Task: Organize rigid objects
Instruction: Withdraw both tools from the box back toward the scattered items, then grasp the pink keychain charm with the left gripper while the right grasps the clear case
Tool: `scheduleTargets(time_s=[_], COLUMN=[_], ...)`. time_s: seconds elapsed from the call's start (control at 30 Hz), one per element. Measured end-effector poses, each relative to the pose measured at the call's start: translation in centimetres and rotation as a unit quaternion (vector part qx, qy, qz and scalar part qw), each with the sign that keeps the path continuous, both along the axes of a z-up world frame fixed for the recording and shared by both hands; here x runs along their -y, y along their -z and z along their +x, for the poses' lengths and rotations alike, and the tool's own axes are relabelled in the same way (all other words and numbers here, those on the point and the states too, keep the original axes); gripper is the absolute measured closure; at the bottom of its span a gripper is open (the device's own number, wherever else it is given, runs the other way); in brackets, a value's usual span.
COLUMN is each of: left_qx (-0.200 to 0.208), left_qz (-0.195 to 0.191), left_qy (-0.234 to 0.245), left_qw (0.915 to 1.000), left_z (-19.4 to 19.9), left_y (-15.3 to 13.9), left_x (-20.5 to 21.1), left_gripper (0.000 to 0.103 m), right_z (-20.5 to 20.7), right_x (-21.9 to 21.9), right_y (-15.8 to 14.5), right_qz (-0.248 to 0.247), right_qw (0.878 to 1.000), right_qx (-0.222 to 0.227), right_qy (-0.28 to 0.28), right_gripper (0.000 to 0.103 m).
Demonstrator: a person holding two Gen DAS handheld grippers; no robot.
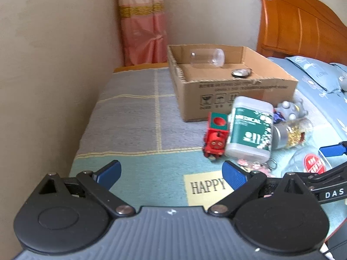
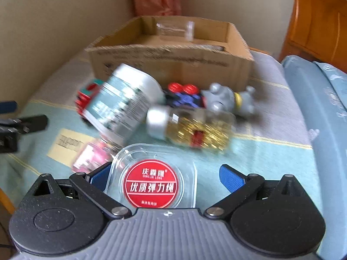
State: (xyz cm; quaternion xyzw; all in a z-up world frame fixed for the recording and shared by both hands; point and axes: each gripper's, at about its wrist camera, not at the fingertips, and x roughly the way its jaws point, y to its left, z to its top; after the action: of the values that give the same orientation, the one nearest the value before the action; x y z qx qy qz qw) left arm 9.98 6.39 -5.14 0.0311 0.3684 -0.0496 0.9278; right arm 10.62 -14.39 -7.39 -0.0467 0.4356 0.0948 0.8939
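Left gripper [image 1: 171, 174]: jaws spread wide, nothing between them, over the bedspread [image 1: 138, 117] by the "HAPPY" patch [image 1: 206, 187].

Right gripper [image 2: 166, 178]: jaws spread, straddling a clear plastic case [image 2: 151, 184] with a round red label; contact with the left pad looks likely, but blur prevents certainty.

Pile ahead: green-labelled white jar [image 1: 249, 127], red toy train [image 1: 215, 140], jar of gold bits [image 2: 195, 130], grey toy figure [image 2: 229, 99].

Cardboard box [image 1: 234, 95] behind holds a clear bottle [image 1: 207, 58] lying on its side.

Toy train [image 1: 215, 138] left of tub [image 1: 249, 127], before box [image 1: 229, 91].
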Motion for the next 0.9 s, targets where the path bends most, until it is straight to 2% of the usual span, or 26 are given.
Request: scheduleTargets(time_s=[0.2, 0.27, 0.37, 0.47, 0.73, 0.9], left_qx=[-0.011, -0.014, -0.022, -0.035, -0.064, -0.069], left_qz=[0.000, -0.002, -0.007, 0.005, 0.015, 0.032], left_qy=[0.044, 0.066, 0.104, 0.123, 0.116, 0.085], left_qw=[0.9990, 0.9977, 0.9943, 0.9917, 0.9911, 0.9935], left_z=[0.2, 0.3, 0.6, 1.0, 1.0, 1.1], left_y=[0.2, 0.3, 0.9, 2.0, 3.4, 3.7], left_x=[2.1, 3.1, 4.8, 6.1, 5.1, 3.2], left_gripper=[0.004, 0.004, 0.004, 0.004, 0.004, 0.003], right_z=[-0.3, -0.5, -0.8, -0.8, -1.0, -1.1], right_x=[2.5, 3.5, 4.0, 4.1, 4.2, 4.3], right_y=[1.5, 1.7, 1.8, 1.9, 2.0, 2.2], right_qz=[-0.025, -0.009, -0.010, -0.008, -0.004, -0.003], right_qw=[0.999, 1.000, 1.000, 1.000, 0.999, 0.999], right_qx=[-0.006, -0.002, 0.008, 0.015, 0.029, 0.037], right_qy=[0.024, 0.023, 0.005, -0.008, -0.020, -0.020], right_gripper=[0.000, 0.000, 0.000, 0.000, 0.000, 0.000])
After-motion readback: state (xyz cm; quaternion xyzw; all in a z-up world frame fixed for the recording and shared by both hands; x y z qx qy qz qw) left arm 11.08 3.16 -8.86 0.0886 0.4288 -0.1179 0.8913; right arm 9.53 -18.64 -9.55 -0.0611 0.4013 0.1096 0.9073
